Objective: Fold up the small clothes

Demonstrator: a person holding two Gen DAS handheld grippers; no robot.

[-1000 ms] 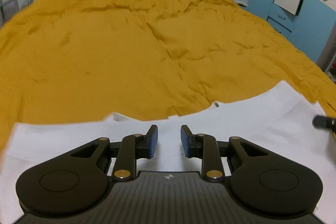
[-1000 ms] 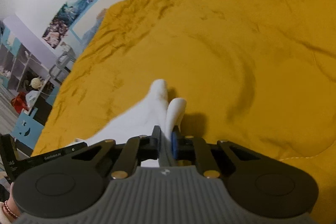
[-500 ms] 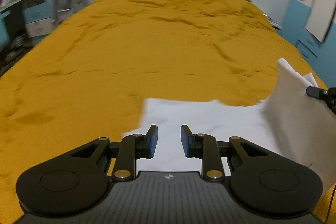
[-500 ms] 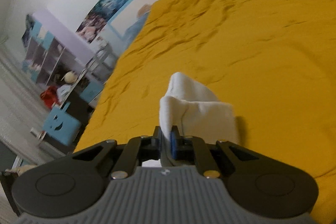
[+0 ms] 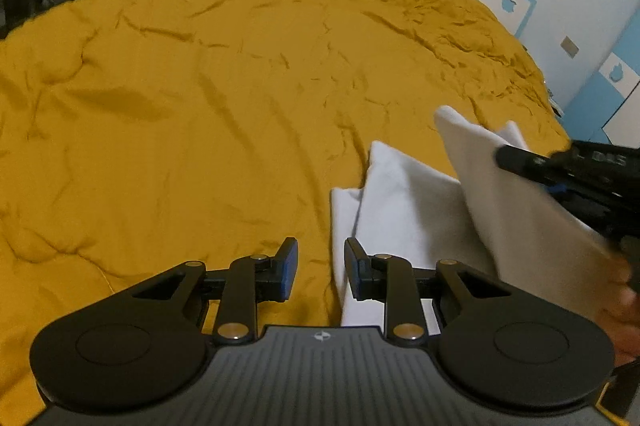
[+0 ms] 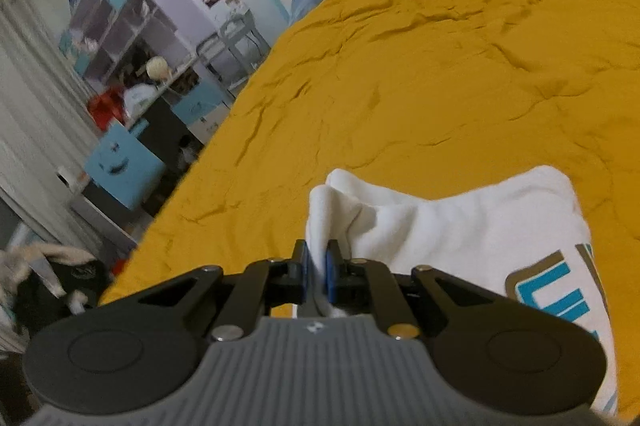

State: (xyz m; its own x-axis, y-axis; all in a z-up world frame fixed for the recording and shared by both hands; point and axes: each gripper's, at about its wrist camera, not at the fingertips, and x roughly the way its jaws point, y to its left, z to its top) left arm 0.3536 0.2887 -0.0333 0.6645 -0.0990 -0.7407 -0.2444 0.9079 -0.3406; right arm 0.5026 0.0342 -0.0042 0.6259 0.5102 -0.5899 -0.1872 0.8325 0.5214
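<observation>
The right claw [image 6: 316, 272] is clamped tight on a bunched fold of the white shirt [image 6: 460, 226], lifting that edge up off the bed [image 6: 440, 66]. The rest of the shirt drapes down onto the mustard-yellow bedspread, with a blue and brown print [image 6: 560, 290] showing on the fabric at the right. The left claw [image 5: 318, 268] stands partly open with nothing between its pads, hovering over the shirt's near edge [image 5: 404, 202], where the white cloth meets the yellow cover. A shelf unit [image 6: 120, 26] stands by the wall beyond the bed.
</observation>
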